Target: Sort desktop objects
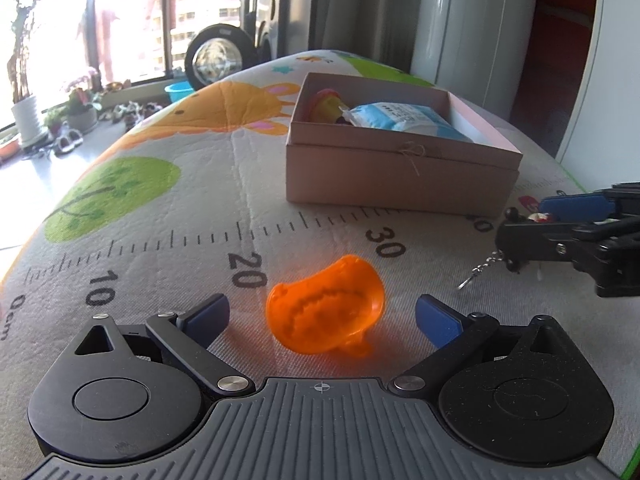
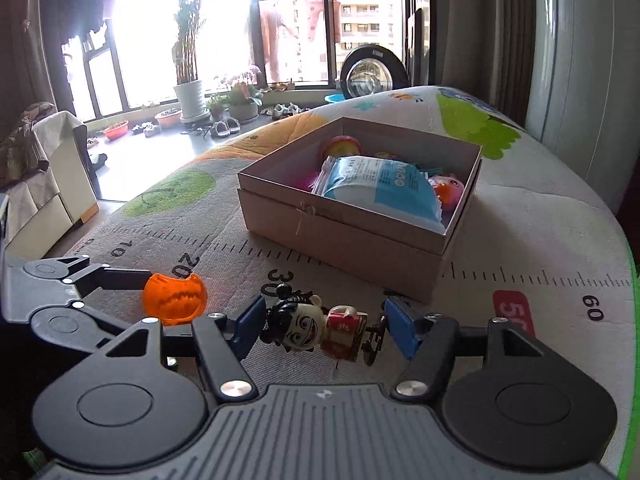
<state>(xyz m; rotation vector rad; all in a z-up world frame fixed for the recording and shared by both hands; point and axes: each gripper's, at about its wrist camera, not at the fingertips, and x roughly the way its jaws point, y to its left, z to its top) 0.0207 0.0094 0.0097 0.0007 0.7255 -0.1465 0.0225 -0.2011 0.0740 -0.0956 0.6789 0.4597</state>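
Left wrist view: left gripper (image 1: 322,314) spread wide, empty, straddling an orange translucent toy (image 1: 326,314) near the cardboard box (image 1: 400,172); it may skid; right wrist view: right gripper (image 2: 320,330) wide around a figurine keychain (image 2: 316,330); closing off-centre could tip it

A lived-in home, most likely a living room opening onto a glazed balcony. The work surface is a table covered by a child's play mat (image 2: 520,216) printed with cartoon animals, trees and a ruler scale. At 11 o'clock in the right wrist view, tall windows (image 2: 296,32) look out on apartment blocks (a high-rise setting), with a potted plant (image 2: 188,80) in a white pot, smaller flowerpots (image 2: 240,108) and shoes (image 2: 222,130) lined along the sill. A cream sofa (image 2: 52,168) draped with cloth stands at 9 o'clock; curtains (image 2: 508,40) hang at 1 o'clock. A cardboard box (image 2: 352,216) holds toys and a tissue pack (image 2: 380,188).
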